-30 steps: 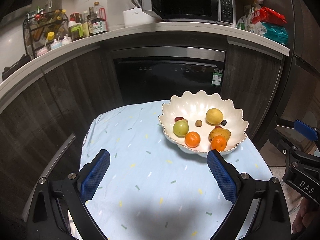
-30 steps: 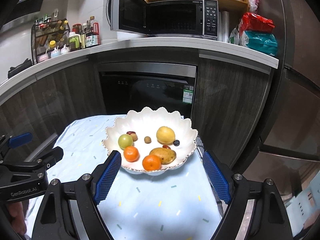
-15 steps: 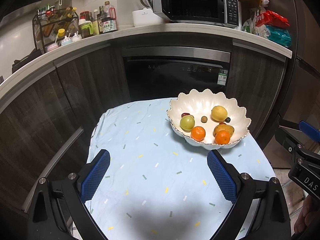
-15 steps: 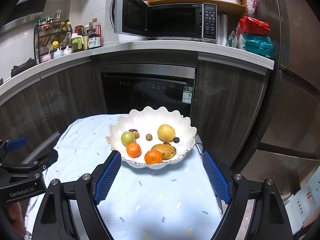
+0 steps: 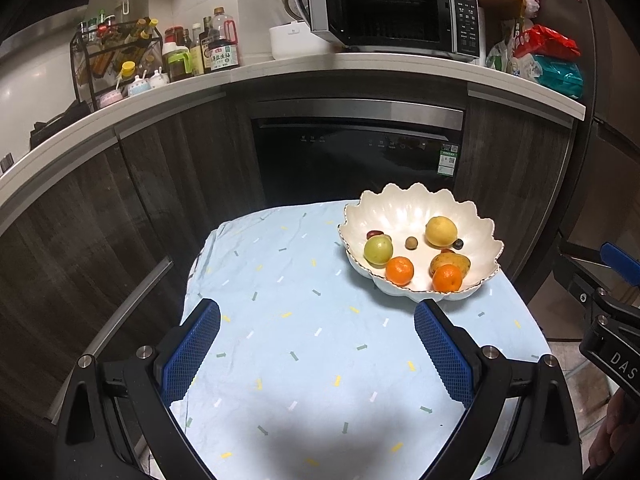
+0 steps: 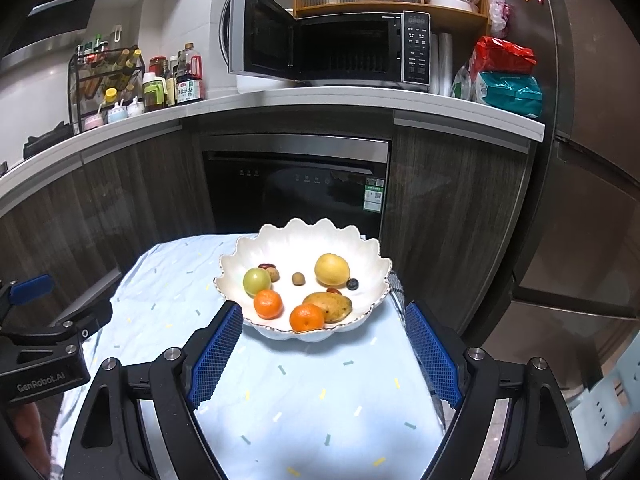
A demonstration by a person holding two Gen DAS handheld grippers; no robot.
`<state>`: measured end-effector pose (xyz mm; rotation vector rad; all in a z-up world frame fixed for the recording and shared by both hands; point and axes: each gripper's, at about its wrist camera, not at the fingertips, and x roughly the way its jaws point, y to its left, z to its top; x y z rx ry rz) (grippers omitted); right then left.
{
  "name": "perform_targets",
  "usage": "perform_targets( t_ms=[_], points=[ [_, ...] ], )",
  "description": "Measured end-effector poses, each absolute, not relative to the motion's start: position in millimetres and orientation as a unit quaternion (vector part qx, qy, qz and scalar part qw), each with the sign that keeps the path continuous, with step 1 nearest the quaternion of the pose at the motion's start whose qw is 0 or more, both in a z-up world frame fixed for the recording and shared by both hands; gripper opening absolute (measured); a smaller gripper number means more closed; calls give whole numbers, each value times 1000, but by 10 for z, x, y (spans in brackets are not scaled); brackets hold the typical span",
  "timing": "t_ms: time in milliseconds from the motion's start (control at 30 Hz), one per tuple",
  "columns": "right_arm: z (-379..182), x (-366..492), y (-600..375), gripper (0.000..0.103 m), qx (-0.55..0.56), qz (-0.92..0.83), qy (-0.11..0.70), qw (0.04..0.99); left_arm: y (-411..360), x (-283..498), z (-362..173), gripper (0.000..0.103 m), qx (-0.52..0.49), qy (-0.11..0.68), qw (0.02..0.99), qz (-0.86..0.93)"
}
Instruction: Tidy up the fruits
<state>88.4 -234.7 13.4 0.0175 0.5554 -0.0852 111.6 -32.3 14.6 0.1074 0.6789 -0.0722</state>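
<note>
White scalloped bowl (image 6: 304,240) sits at far right of blue-clothed table (image 5: 320,360), below dishwasher (image 6: 296,188). Mango (image 6: 330,306) lies long axis left-right, slightly tilted. Inside: two tangerines (image 6: 268,304), one green fruit (image 6: 256,281), one yellow fruit (image 6: 331,269), several small dark fruits. Bowl looks farther from both cameras than a second ago. Left gripper (image 5: 316,344) and right gripper (image 6: 322,348) both spread wide, holding nothing, over cloth.
</note>
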Motion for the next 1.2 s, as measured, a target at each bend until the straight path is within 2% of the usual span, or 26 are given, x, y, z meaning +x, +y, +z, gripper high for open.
perform_targets(
  t_ms=[1200],
  points=[
    [118,858,-2344,84,13,-43,275,960,-292,1112,102,99,41,343,938,-30]
  ],
)
